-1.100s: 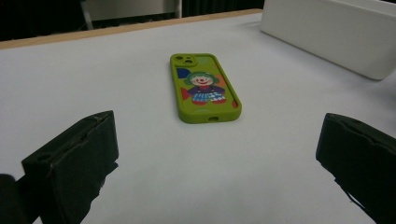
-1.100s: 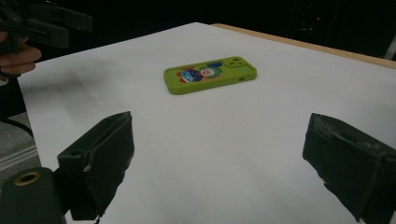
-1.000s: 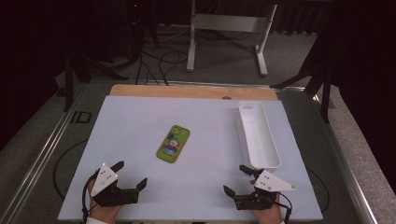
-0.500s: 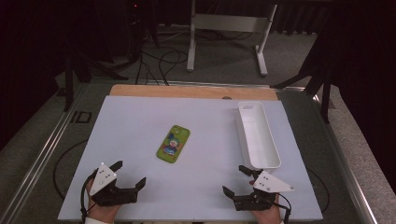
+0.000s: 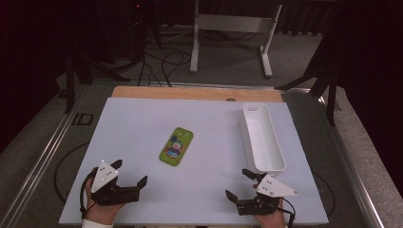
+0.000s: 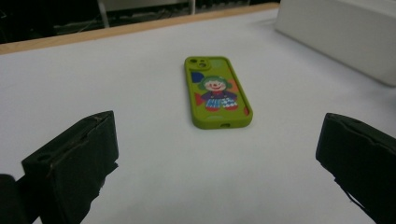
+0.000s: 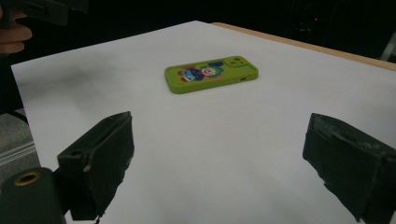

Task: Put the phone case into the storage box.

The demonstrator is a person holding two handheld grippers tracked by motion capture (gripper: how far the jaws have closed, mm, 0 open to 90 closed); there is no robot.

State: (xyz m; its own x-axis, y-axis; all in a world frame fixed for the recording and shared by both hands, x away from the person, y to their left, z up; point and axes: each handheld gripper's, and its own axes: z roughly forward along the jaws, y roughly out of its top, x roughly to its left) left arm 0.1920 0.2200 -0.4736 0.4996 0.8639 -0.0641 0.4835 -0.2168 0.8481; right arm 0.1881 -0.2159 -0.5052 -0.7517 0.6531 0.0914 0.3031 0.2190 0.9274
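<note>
Green phone case (image 5: 176,146) flat mid-tabletop (image 5: 142,118), white tray (image 5: 262,137) at right edge. Left gripper (image 5: 129,177) and right gripper (image 5: 237,184) near front edge, jaws wide, empty.

A long white tray (image 5: 262,137) lies on the right side of the desk (image 5: 142,123), its length running away from the near edge; its far end carries a small handle cutout. The desk wears a pale cover, with a strip of bare wood (image 5: 190,92) showing along its far edge. Beyond it, on grey carpet, stand the legs of a white frame (image 5: 230,23) and loose black cables (image 5: 164,59).
</note>
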